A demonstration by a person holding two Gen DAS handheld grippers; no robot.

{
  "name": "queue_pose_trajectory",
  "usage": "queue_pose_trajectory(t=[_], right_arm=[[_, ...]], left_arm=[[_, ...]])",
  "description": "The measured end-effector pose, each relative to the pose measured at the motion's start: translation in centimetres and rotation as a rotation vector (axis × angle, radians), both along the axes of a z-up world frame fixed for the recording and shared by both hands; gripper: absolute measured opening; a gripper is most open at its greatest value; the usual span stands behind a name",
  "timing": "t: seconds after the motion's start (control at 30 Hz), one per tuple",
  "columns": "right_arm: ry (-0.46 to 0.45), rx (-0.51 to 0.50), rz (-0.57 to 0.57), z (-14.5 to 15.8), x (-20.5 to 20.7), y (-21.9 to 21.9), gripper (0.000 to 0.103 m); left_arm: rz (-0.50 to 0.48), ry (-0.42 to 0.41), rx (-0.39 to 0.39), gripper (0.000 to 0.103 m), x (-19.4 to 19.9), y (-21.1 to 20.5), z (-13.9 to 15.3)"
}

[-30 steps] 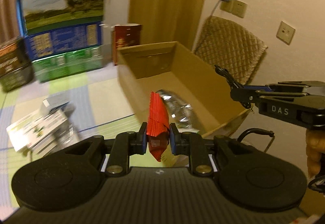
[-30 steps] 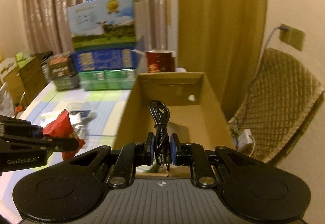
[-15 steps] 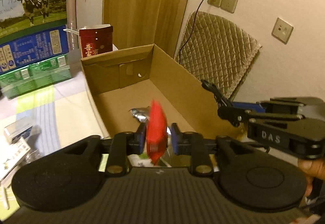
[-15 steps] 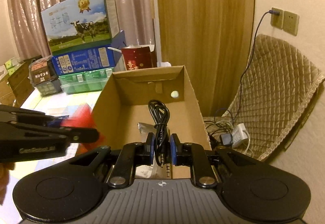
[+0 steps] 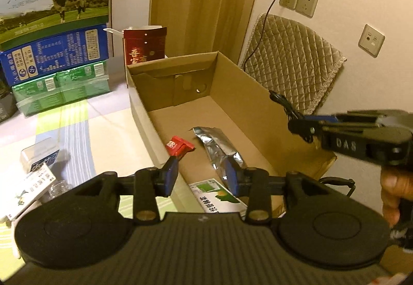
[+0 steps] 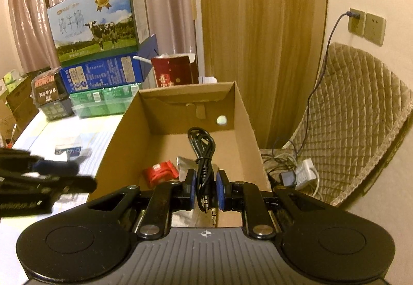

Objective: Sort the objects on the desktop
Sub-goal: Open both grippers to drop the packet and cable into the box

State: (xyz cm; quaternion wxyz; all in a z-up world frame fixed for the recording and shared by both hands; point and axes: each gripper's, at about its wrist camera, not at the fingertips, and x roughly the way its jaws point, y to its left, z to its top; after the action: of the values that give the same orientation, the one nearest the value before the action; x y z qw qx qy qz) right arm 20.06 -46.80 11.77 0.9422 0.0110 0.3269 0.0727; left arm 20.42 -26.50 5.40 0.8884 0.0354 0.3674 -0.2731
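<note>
An open cardboard box [image 5: 247, 94] [image 6: 121, 127] stands on the table. A red snack packet [image 5: 180, 147] [image 6: 161, 172] lies on its floor beside a silver foil pouch [image 5: 219, 145] and a green-and-white packet [image 5: 216, 198]. My left gripper [image 5: 202, 175] is open and empty above the box's near left wall. My right gripper [image 6: 205, 188] is shut on a coiled black audio cable [image 6: 204, 153] over the box's near end; it also shows in the left wrist view [image 5: 304, 127].
Stacked milk cartons [image 5: 51, 26] [image 6: 100, 52] and a dark red box [image 5: 144, 45] stand behind the cardboard box. Small packets [image 5: 38, 166] lie on the tablecloth at left. A quilted chair [image 6: 356, 114] and a power strip [image 6: 304, 174] are to the right.
My left gripper moved over the box and opened; the red snack packet dropped from it onto the box floor. My right gripper still holds the cable.
</note>
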Motion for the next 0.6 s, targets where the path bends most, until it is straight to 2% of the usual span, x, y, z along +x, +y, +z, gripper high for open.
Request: queue_pose_trajectory(t=[0.03, 0.1, 0.17, 0.33, 0.6], right_arm=[[0.002, 0.003, -0.004, 0.1, 0.2, -0.2, 0.015], [0.005, 0.018, -0.012, 0.2, 0.1, -0.5, 0.026], [0.001, 0.015, -0.019, 0.2, -0.6, -0.5, 0.045], [0.018, 0.033, -0.006, 0.3, -2.4, 0.1, 0.051], [0.02, 0.056, 0.062, 1.8, -5.7, 3.7, 0.059]], left_arm=[[0.003, -0.002, 0.001, 0.039, -0.1, 0.2, 0.1], [0.012, -0.01, 0.009, 0.041, -0.4, 0.6, 0.2], [0.021, -0.013, 0.012, 0.042, -0.6, 1.2, 0.4], [0.054, -0.017, 0.02, 0.051, -1.6, 2.8, 0.7], [0.092, -0.034, 0.032, 0.063, -4.7, 6.2, 1.8]])
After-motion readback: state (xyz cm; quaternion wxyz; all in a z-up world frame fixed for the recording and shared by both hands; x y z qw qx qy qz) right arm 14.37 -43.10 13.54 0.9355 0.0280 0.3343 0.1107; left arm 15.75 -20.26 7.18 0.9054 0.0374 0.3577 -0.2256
